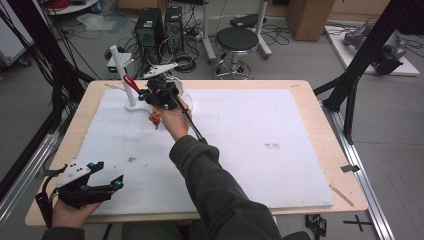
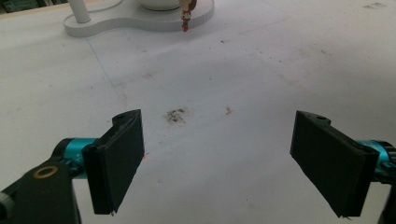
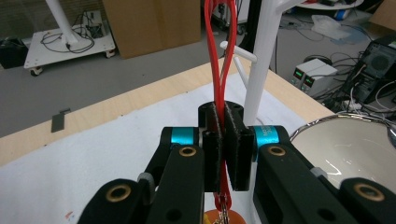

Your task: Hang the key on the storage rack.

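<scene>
A white stand [image 1: 121,66] with a side peg [image 3: 237,51] rises at the table's far left. My right gripper [image 1: 146,94] sits just right of it, shut on a red cord loop [image 3: 218,65]. The loop [image 1: 131,82] reaches up toward the post [image 3: 264,51]. A small orange charm [image 1: 155,118] hangs below the jaws, and it also dangles over the stand's base [image 2: 140,21] in the left gripper view. My left gripper [image 1: 112,173] rests open near the front left corner, its jaws [image 2: 217,135] wide apart over bare mat.
A white bowl [image 3: 355,140] stands beside the post, right of my right gripper. The white mat [image 1: 260,145] covers most of the wooden table [image 1: 310,92]. A dirt smudge [image 2: 176,115] lies ahead of the left jaws. Stool, computers and cables stand on the floor beyond.
</scene>
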A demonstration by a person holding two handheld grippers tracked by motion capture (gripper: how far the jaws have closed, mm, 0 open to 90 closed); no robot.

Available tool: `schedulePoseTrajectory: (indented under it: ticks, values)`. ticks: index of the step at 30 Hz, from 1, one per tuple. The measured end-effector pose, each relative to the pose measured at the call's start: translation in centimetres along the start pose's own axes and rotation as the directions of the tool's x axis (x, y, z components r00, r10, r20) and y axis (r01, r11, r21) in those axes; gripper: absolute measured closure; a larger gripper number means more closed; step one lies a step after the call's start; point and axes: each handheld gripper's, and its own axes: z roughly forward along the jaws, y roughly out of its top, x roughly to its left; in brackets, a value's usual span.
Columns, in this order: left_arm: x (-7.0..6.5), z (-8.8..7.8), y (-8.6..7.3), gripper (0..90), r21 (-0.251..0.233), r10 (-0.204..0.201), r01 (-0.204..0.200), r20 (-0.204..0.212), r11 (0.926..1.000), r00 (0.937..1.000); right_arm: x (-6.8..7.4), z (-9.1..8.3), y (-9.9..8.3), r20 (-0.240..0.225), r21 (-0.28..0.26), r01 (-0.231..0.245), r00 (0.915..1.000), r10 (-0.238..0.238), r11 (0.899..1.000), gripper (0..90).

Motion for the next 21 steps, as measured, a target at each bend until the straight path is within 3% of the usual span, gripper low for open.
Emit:
schedulePoseTrajectory:
  ticks: [6, 21]
  values:
    - [0.0, 0.1, 0.0, 18.0, 0.003, 0.003, -0.003, 0.004, 1.0, 1.0, 0.0, 0.7, 0.0, 0.012, 0.014, -0.01, 0.9999, 0.01, 1.0, 86.4]
    - [0.1, 0.1, 0.0, 18.0, 0.006, 0.007, -0.007, 0.002, 1.0, 1.0, 0.7, 3.5, 0.6, 0.038, 0.044, 0.016, 0.9991, -0.018, 0.999, 86.4]
